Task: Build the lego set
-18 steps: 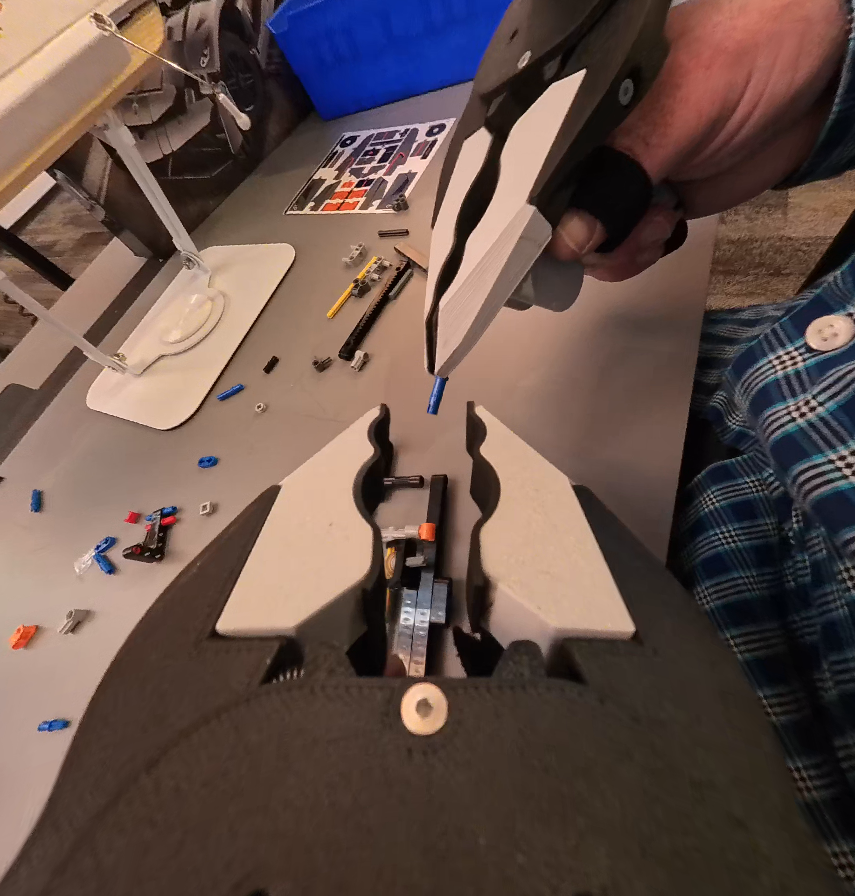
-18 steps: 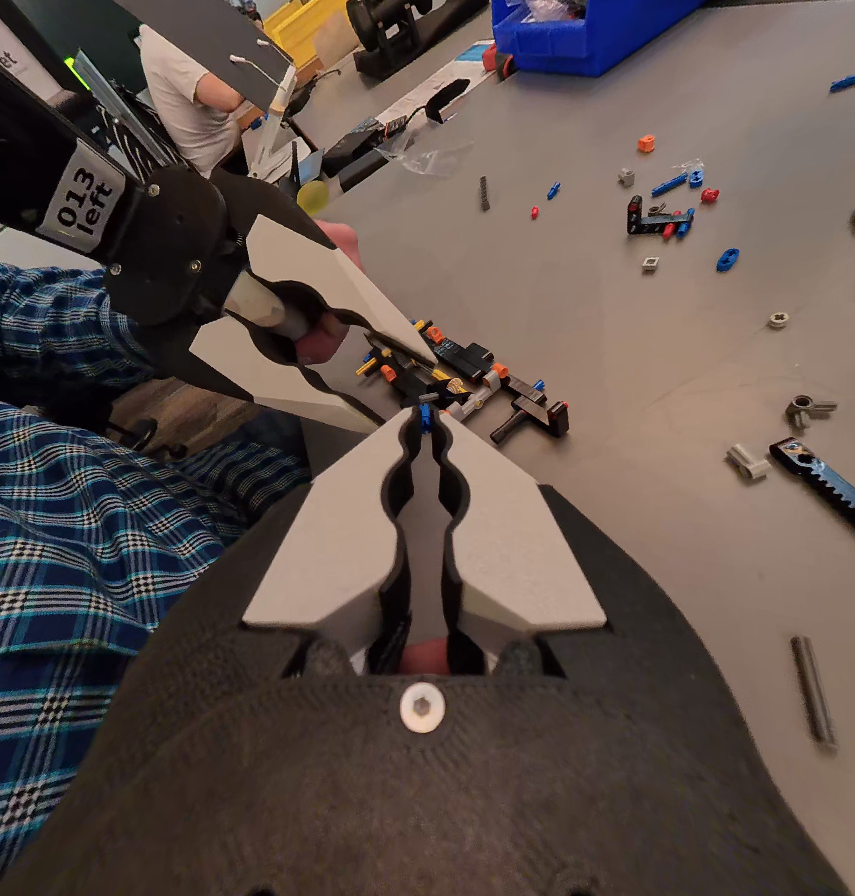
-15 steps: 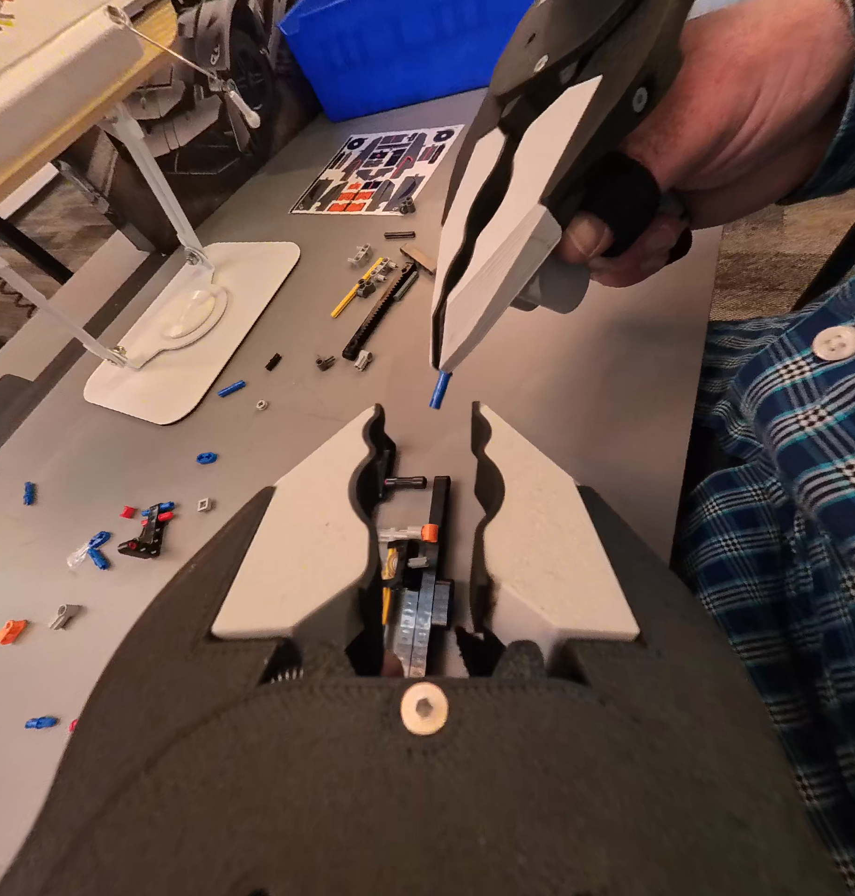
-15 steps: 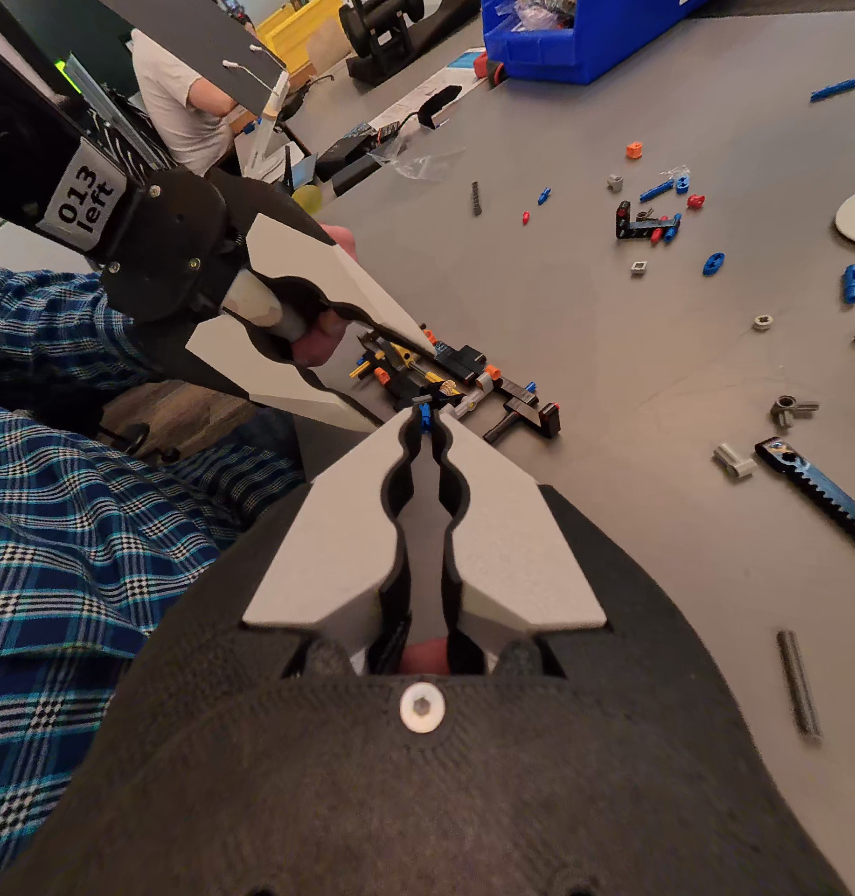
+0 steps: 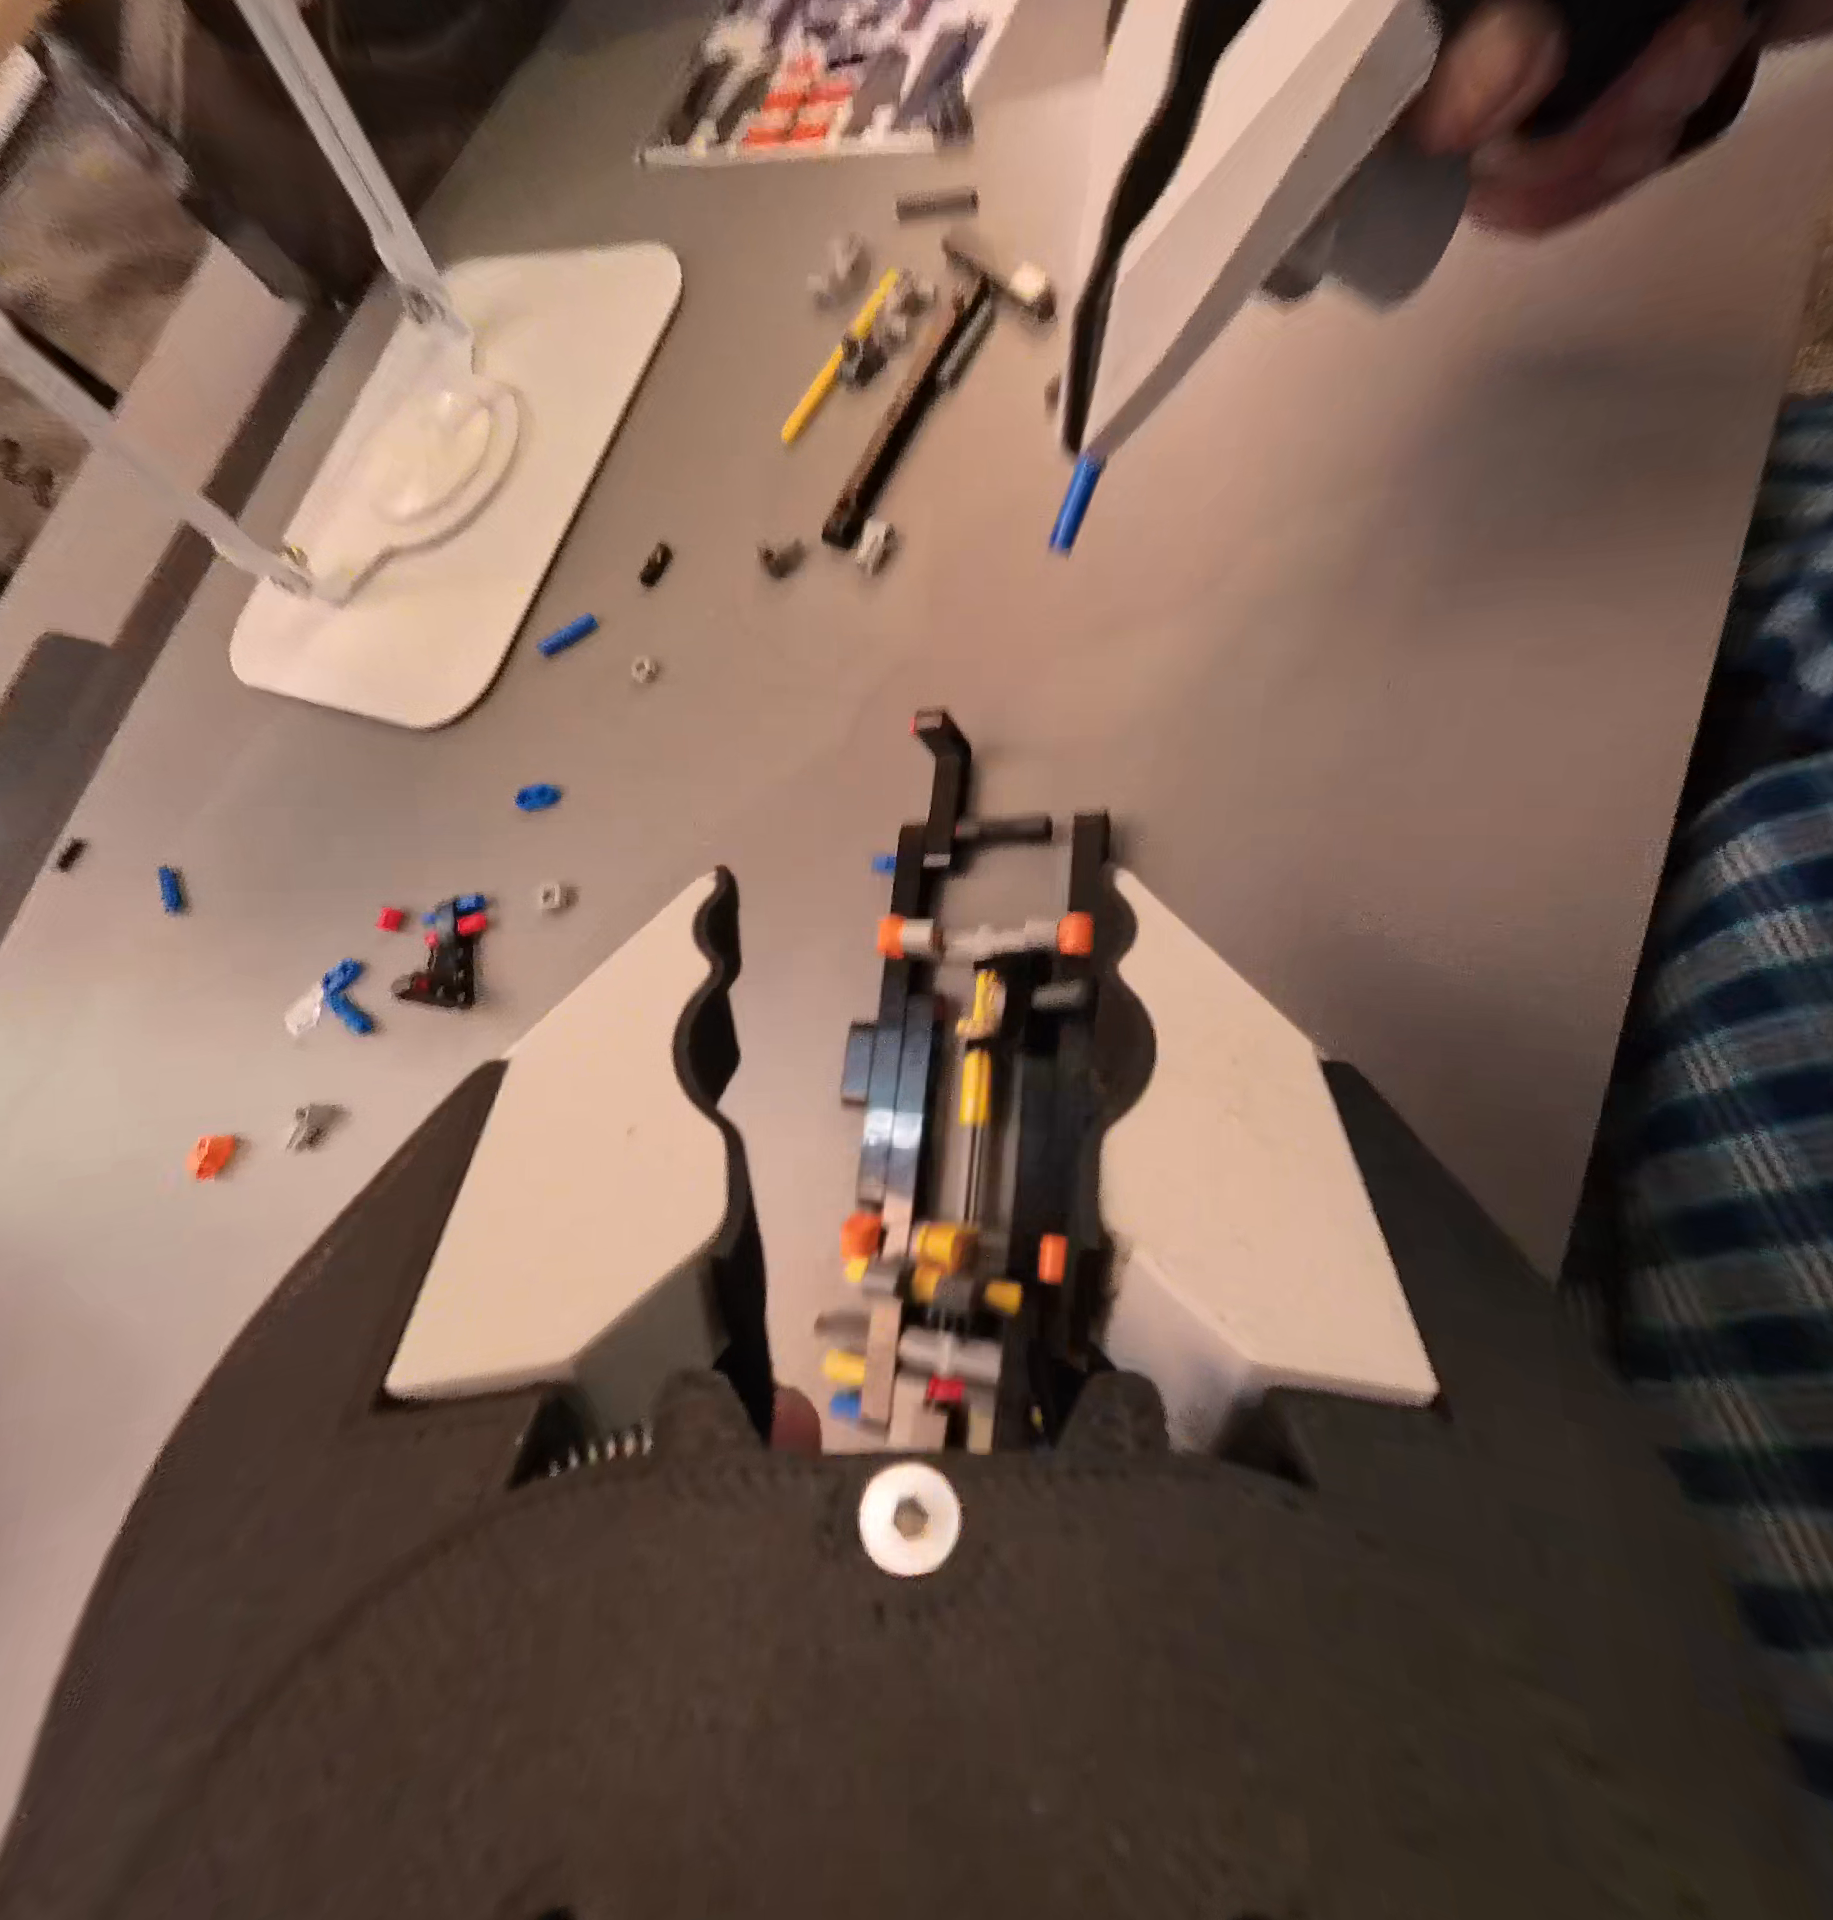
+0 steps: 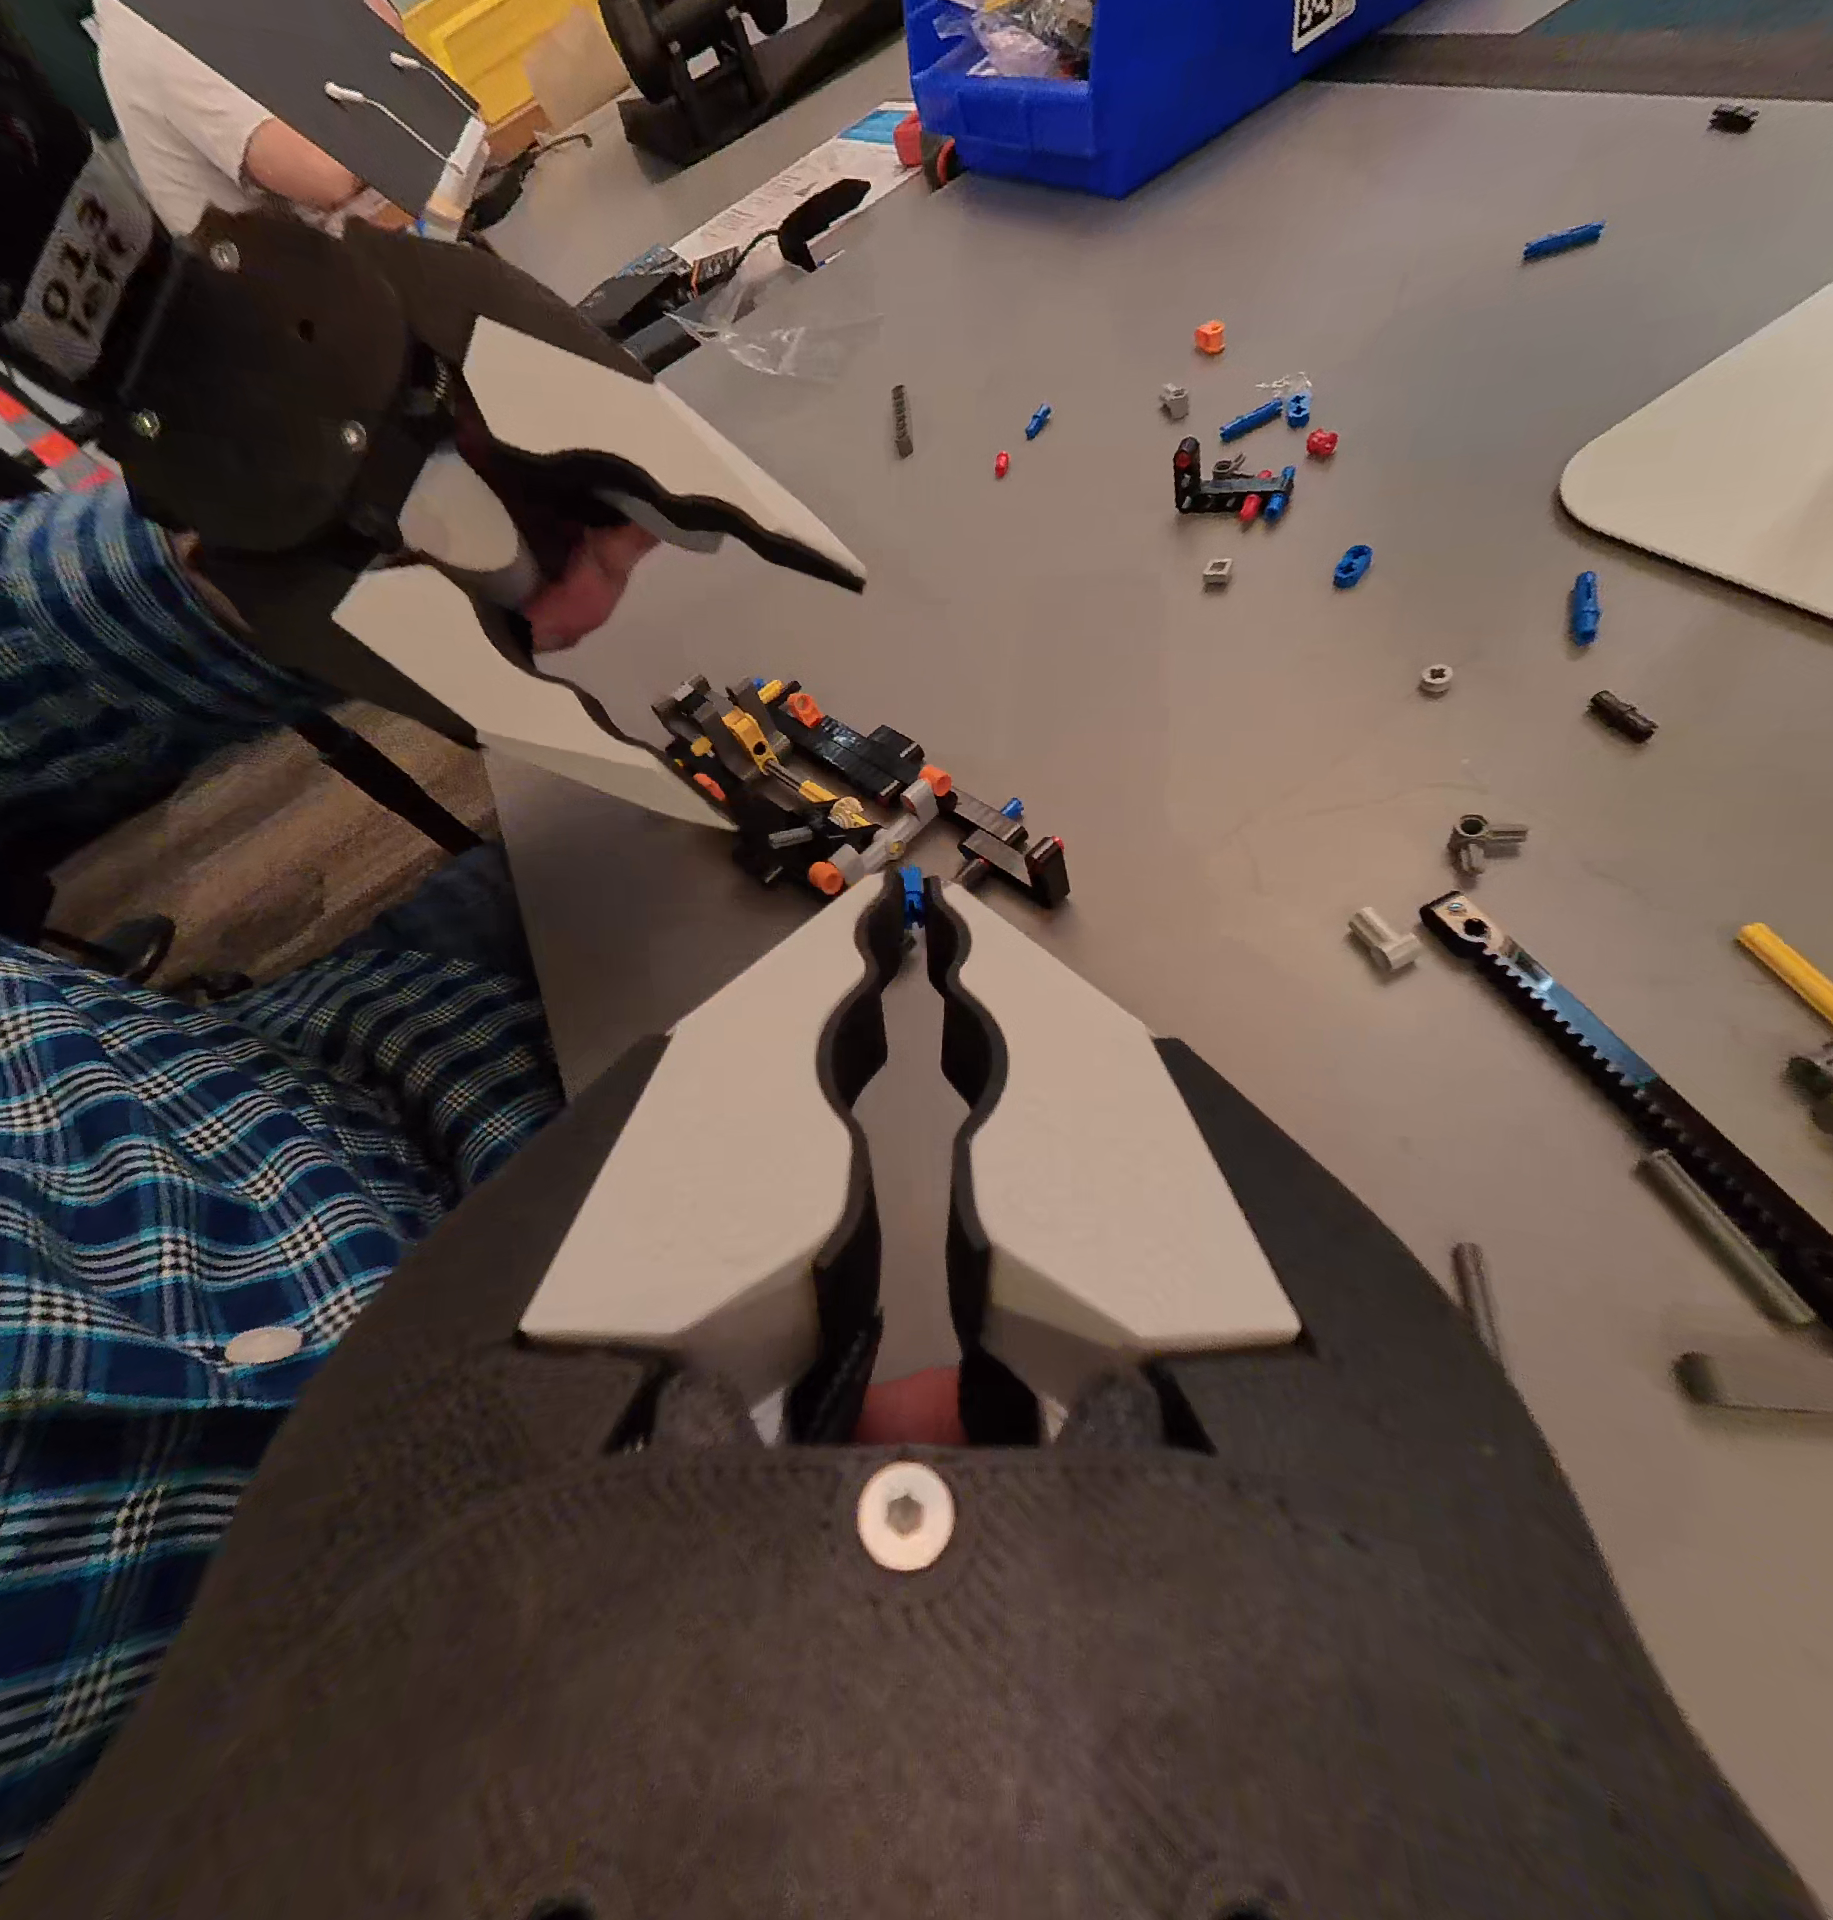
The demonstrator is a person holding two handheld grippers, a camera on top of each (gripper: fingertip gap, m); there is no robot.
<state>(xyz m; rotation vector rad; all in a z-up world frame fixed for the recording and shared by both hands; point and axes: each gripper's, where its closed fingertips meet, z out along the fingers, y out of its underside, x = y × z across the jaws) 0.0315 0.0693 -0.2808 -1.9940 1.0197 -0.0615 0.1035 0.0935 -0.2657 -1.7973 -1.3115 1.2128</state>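
A black lego assembly (image 5: 974, 1091) with orange, yellow and grey parts lies on the grey table; it also shows in the right wrist view (image 6: 839, 779). My left gripper (image 5: 917, 883) is open wide, one finger on each side of the assembly. In the right wrist view the left gripper (image 6: 792, 707) hangs over the assembly's near end, its lower finger at the assembly. My right gripper (image 6: 912, 894) is shut on a small blue pin (image 6: 912, 896) just in front of the assembly. In the left wrist view the right gripper (image 5: 1083, 447) holds the pin (image 5: 1073, 504) above the table, beyond the assembly.
A white stand base (image 5: 455, 499) sits far left. A black toothed rack (image 6: 1639, 1091), a yellow axle (image 6: 1805, 987) and grey connectors lie at the right. A small black sub-assembly (image 6: 1229, 488) and loose blue, red and orange pieces are scattered. A blue bin (image 6: 1099, 104) stands at the back. Spacing between my two grippers at the tips: around 9 cm.
My left gripper has opened wider and drawn back, so more of the assembly shows on the table. My right gripper, still holding the blue pin, is now farther from the left gripper.
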